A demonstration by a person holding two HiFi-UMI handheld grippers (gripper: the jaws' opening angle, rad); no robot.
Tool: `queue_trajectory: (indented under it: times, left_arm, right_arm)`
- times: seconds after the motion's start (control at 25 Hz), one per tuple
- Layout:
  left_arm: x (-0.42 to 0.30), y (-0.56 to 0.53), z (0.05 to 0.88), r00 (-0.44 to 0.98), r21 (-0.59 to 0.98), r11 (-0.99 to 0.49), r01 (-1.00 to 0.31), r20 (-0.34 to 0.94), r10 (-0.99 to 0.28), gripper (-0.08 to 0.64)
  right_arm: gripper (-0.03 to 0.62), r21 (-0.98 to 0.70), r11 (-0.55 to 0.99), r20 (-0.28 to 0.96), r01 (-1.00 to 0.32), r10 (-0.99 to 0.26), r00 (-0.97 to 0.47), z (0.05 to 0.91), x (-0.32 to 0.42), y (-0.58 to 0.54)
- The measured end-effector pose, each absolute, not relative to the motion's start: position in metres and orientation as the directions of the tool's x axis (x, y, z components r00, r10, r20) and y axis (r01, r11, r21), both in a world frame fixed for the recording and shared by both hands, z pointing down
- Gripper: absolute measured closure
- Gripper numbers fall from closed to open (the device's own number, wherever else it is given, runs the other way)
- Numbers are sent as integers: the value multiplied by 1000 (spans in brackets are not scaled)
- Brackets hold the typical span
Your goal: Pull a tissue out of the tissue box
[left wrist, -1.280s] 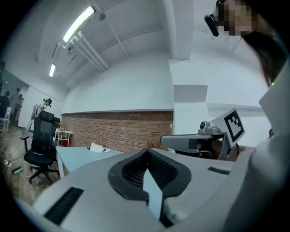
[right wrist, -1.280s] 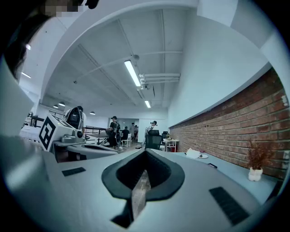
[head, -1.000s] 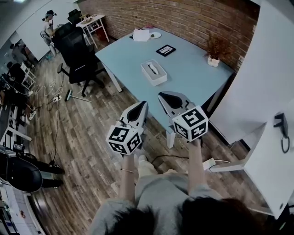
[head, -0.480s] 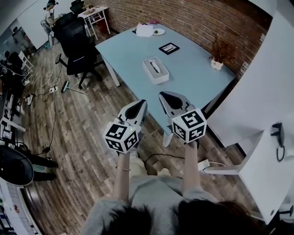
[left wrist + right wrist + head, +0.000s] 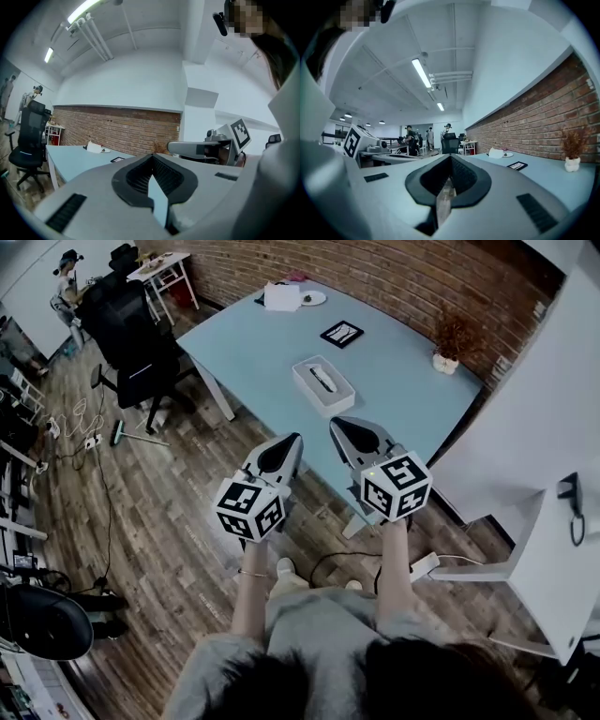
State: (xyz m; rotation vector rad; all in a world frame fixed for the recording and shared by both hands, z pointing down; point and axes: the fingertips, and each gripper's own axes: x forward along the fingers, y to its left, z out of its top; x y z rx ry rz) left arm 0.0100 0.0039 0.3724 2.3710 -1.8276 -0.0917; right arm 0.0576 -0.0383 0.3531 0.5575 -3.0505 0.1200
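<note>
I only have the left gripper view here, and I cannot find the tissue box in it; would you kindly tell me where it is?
Observer: In the head view the tissue box lies on the blue table, ahead of the left claw and the right claw; neither touches it.
Operator: Thank you. Is the right claw open?
Observer: No, the right gripper view shows it shut, with nothing in it.
Operator: Does anything stand against the box?
Observer: No; the nearest thing, a black-framed card, lies apart from it, toward the brick wall.
</note>
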Motion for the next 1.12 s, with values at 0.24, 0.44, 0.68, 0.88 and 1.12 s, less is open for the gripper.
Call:
queue_trajectory:
  times: [0.24,0.44,0.68,0.88,1.12]
  left_arm:
    - [-40,-13,378,318,151,-307,-940,54,-947,557]
    - [-70,-21,386,372,156,-358,-920,69,-926,557]
    - [-91,-20,394,424,168,-406,-898,86,-901,557]
    - [-101,-22,404,434,189,-413,-891,88,-896,557]
    - [-107,-25,408,435,203,-411,-889,91,-896,557]
  right_arm:
    - [592,-58,911,70,-409,-405,-911,362,12,-53]
    - [592,-46,891,92,-452,-447,-890,371,-20,-58]
    - [592,-65,864,109,-499,-491,-864,382,-44,-57]
    - [594,-48,856,150,-515,-503,-851,398,-55,-56]
    - [592,-53,843,165,-535,-521,-837,402,-59,-67]
